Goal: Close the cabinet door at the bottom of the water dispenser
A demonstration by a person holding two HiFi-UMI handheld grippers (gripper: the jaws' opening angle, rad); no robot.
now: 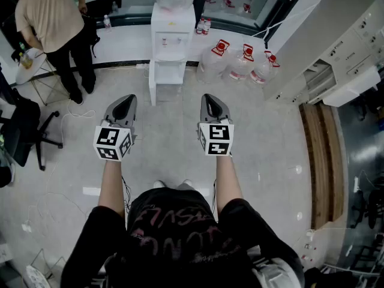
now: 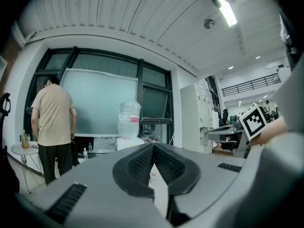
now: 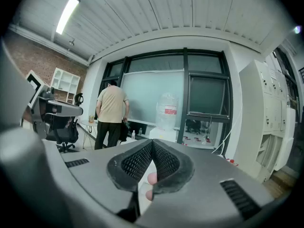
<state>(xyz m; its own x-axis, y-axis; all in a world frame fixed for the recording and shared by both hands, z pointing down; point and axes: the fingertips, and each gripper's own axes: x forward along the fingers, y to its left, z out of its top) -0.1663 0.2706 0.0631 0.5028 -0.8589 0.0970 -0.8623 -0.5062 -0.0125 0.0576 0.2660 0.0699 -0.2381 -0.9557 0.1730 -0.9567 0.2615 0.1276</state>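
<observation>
The white water dispenser (image 1: 172, 32) stands against the far wall with a clear bottle on top. Its bottom cabinet (image 1: 170, 72) is open, and the narrow white door (image 1: 152, 84) swings out toward me on the left side. My left gripper (image 1: 124, 101) and right gripper (image 1: 210, 99) are held side by side, well short of the dispenser, both shut with nothing between the jaws. In the left gripper view the left gripper (image 2: 154, 145) points at the dispenser's bottle (image 2: 129, 119). In the right gripper view the right gripper (image 3: 152, 142) sits below the bottle (image 3: 167, 112).
A person in a beige shirt (image 1: 51, 17) stands at the counter left of the dispenser, by a small round table (image 1: 33, 62). Several water jugs (image 1: 240, 62) sit on the floor to its right. An office chair (image 1: 24, 131) is at left, white lockers (image 1: 336, 47) at right.
</observation>
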